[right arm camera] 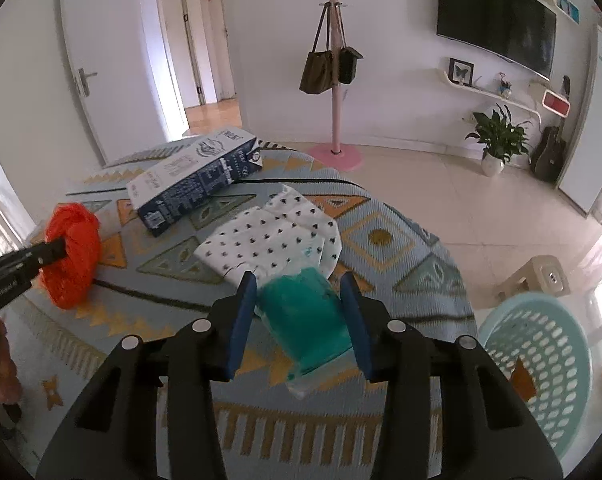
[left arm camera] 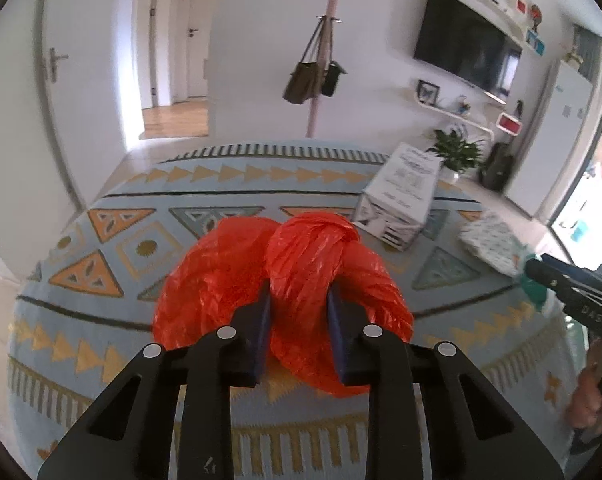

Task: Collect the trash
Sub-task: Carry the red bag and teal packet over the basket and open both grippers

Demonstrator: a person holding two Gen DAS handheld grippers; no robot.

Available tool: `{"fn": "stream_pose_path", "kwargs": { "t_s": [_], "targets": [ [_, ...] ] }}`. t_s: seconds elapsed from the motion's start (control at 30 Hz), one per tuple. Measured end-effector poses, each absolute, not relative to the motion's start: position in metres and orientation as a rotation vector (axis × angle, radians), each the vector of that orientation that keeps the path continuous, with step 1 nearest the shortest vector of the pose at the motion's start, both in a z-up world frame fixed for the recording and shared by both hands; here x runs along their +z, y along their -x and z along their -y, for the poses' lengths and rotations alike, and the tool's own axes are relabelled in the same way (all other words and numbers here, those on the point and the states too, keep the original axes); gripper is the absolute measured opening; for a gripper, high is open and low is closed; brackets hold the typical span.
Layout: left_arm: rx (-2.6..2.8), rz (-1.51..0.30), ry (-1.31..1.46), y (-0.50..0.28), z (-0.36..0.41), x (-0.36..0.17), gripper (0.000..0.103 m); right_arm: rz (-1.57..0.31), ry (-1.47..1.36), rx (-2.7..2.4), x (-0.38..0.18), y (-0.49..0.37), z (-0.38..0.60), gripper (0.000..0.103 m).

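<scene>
My left gripper (left arm camera: 299, 290) is shut on a crumpled red plastic bag (left arm camera: 289, 284) over the patterned rug; the bag bulges to both sides of the fingers. The same bag shows in the right wrist view (right arm camera: 71, 256). My right gripper (right arm camera: 299, 282) is shut on a teal and white tissue pack (right arm camera: 303, 320), with its white heart-printed wrapper (right arm camera: 269, 236) spread on the rug ahead. A white and dark blue milk carton (right arm camera: 197, 176) lies on its side on the rug; it also shows in the left wrist view (left arm camera: 401, 196).
A light blue perforated basket (right arm camera: 541, 360) stands on the tile floor at the rug's right edge, with an orange scrap inside. A pink coat stand (right arm camera: 335, 80) with hanging bags, a potted plant (right arm camera: 497, 140) and a small stool (right arm camera: 537, 280) stand beyond the rug (right arm camera: 381, 236).
</scene>
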State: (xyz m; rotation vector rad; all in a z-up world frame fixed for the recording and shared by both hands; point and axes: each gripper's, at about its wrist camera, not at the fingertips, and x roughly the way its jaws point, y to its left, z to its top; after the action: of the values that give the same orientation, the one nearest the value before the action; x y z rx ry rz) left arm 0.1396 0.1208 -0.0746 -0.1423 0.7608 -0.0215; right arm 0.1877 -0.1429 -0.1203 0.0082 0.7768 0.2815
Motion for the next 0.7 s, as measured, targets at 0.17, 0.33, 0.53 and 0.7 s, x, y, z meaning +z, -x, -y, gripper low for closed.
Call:
{"fn": "stream_pose_path", "kwargs": {
  "t_s": [0.17, 0.33, 0.53, 0.7],
  "targets": [
    [-0.068, -0.718, 0.152, -0.122, -0.117, -0.059, 0.022, -0.735, -0.048, 0.28, -0.104, -0.167, 0.147, 0.039],
    [-0.122, -0.664, 0.145, -0.11, -0.103, -0.037, 0.022, -0.685, -0.067, 0.266, -0.083, -0.152, 0.157, 0.039],
    [-0.22, -0.603, 0.092, -0.109, -0.058, -0.01, 0.022, -0.607, -0.1, 0.214, -0.054, -0.134, 0.186, 0.039],
    [-0.311, -0.565, 0.027, -0.113, -0.002, 0.005, 0.022, -0.546, -0.135, 0.144, -0.035, -0.12, 0.227, 0.039]
  ]
}}
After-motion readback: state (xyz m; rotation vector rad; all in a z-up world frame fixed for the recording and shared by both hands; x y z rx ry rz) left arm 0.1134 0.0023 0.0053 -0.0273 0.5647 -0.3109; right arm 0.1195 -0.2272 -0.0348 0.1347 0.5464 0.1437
